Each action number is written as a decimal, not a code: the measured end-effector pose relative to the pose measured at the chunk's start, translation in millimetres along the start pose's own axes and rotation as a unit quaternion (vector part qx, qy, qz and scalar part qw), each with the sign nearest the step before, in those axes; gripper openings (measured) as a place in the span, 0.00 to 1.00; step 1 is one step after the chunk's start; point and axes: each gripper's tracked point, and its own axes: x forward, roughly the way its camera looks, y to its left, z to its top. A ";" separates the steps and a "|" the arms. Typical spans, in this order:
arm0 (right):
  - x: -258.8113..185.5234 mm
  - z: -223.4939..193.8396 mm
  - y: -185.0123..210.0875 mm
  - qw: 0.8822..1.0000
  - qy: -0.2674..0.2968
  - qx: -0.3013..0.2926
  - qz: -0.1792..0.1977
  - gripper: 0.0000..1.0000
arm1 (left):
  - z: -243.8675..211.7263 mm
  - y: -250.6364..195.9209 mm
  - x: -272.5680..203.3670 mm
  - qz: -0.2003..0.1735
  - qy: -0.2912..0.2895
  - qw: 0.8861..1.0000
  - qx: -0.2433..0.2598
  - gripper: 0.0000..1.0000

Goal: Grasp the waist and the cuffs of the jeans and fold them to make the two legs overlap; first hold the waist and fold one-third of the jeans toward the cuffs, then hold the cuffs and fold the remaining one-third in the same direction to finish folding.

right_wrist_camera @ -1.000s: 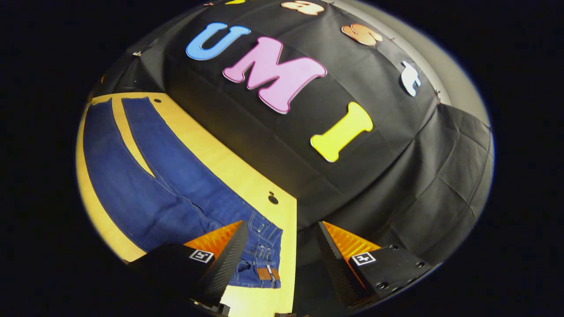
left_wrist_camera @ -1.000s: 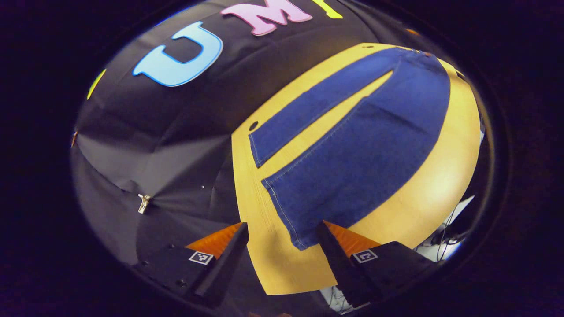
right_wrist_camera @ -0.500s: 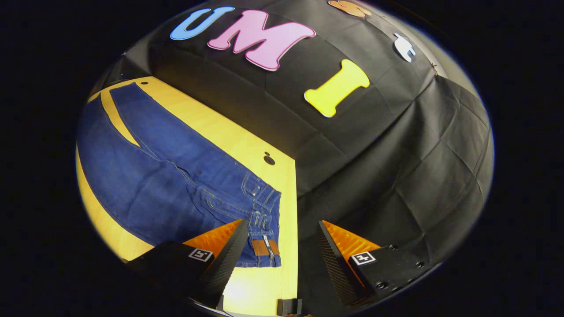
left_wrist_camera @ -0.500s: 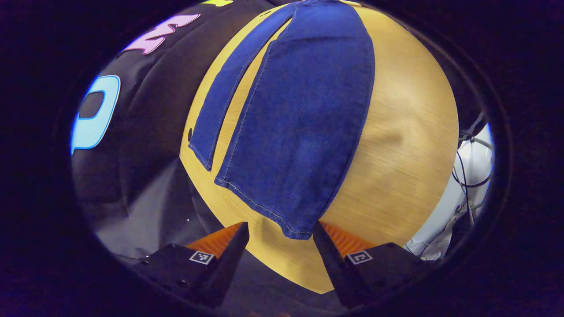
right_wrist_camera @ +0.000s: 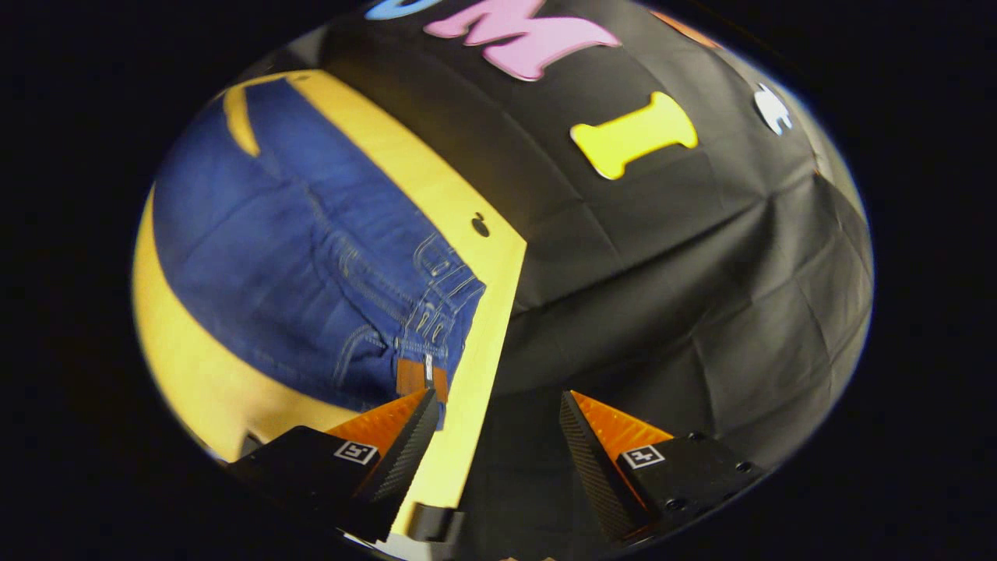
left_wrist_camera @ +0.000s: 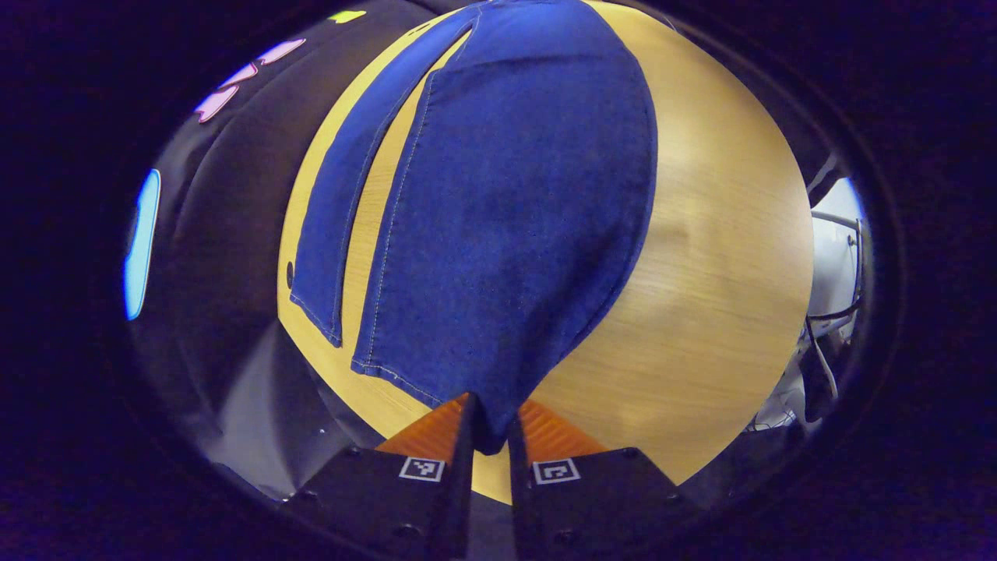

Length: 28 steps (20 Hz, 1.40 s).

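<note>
Between the left fingers: the left gripper (left_wrist_camera: pixel 490 436) has gone from wide open to nearly closed, pinching the near corner of one cuff (left_wrist_camera: pixel 436 374); denim sits in the narrow gap, both fingers pressing on it.
Right fingers: the right gripper (right_wrist_camera: pixel 498 436) is wide apart and holds nothing; its left finger (right_wrist_camera: pixel 409 456) sits just beside the waist corner, at the leather patch (right_wrist_camera: pixel 420 378).
Change, left: half a second ago this gripper was spread either side of the cuff corner; now it has clamped on.
Change, right: it has come closer to the waistband (right_wrist_camera: pixel 440 300) but has not closed.
Meaning: first grasp of the leg-overlap step looks done at the cuff end; waist grasp is pending, so the fold likely can't start yet.
Jeans (left_wrist_camera: pixel 506 202): flat on the wooden table (left_wrist_camera: pixel 716 257), legs apart with a strip of table between them; second cuff (left_wrist_camera: pixel 315 308) lies to the left, free.
Table edge: the waist lies close to the table's right edge in the right gripper view, near a dark hole (right_wrist_camera: pixel 480 226) in the top.
Writing: patch text too small to read; small square markers (left_wrist_camera: pixel 420 468) on the gripper bodies, no legible text.
</note>
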 end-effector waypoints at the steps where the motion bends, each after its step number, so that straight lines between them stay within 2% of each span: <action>1: -2.1 -2.5 5.9 0.999 -0.006 -0.041 0.012 0.97 | -1.1 -0.4 1.2 0.000 0.000 1.000 -0.004 0.21; 3: -1.8 -6.0 20.9 0.992 -0.023 -0.118 0.038 0.97 | 0.5 0.3 0.3 -0.006 -0.001 1.000 -0.003 0.18; 5: -0.1 -14.1 45.9 0.983 -0.028 -0.159 0.090 0.97 | 0.7 -0.2 0.5 -0.016 -0.002 1.000 -0.010 0.16; 6: -0.9 -19.0 54.6 0.978 -0.027 -0.177 0.105 0.96 | 1.5 -0.9 0.2 -0.022 0.000 1.000 -0.014 0.21; 7: 0.9 -20.1 56.6 0.973 -0.029 -0.203 0.111 0.96 | 1.3 -1.3 0.2 -0.024 0.003 1.000 -0.017 0.16; 13: 47.0 -56.9 78.2 0.942 -0.004 -0.310 0.128 0.96 | 0.2 0.2 0.6 -0.001 0.013 1.000 -0.014 0.16; 17: 74.1 -42.3 84.3 0.924 -0.034 -0.365 0.108 0.93 | 1.8 0.2 1.3 0.002 0.017 1.000 -0.025 0.15; 20: 75.5 -38.4 91.9 0.908 -0.052 -0.398 0.119 0.90 | 2.9 -0.4 0.9 -0.003 0.021 0.999 -0.029 0.15; 22: 74.7 -46.8 102.4 0.895 -0.052 -0.416 0.152 0.80 | 4.4 -0.5 1.7 -0.008 0.023 0.999 -0.032 0.15; 23: 73.2 -47.1 105.3 0.892 -0.051 -0.418 0.165 0.53 | 4.1 -0.8 2.0 -0.009 0.025 0.999 -0.032 0.15; 24: 75.2 -51.9 107.8 0.894 -0.041 -0.409 0.179 0.47 | 5.1 -0.6 2.0 -0.010 0.027 0.999 -0.032 0.15; 25: 75.5 -55.1 110.1 0.897 -0.031 -0.398 0.187 0.37 | 4.7 -0.5 3.1 -0.011 0.029 0.999 -0.032 0.15; 27: 77.7 -50.2 112.5 0.902 -0.033 -0.382 0.199 0.12 | 5.6 -0.8 3.8 -0.014 0.032 0.999 -0.034 0.15; 28: 77.4 -51.5 112.2 0.905 -0.028 -0.372 0.204 0.12 | 6.7 -1.3 3.3 -0.015 0.034 0.999 -0.037 0.15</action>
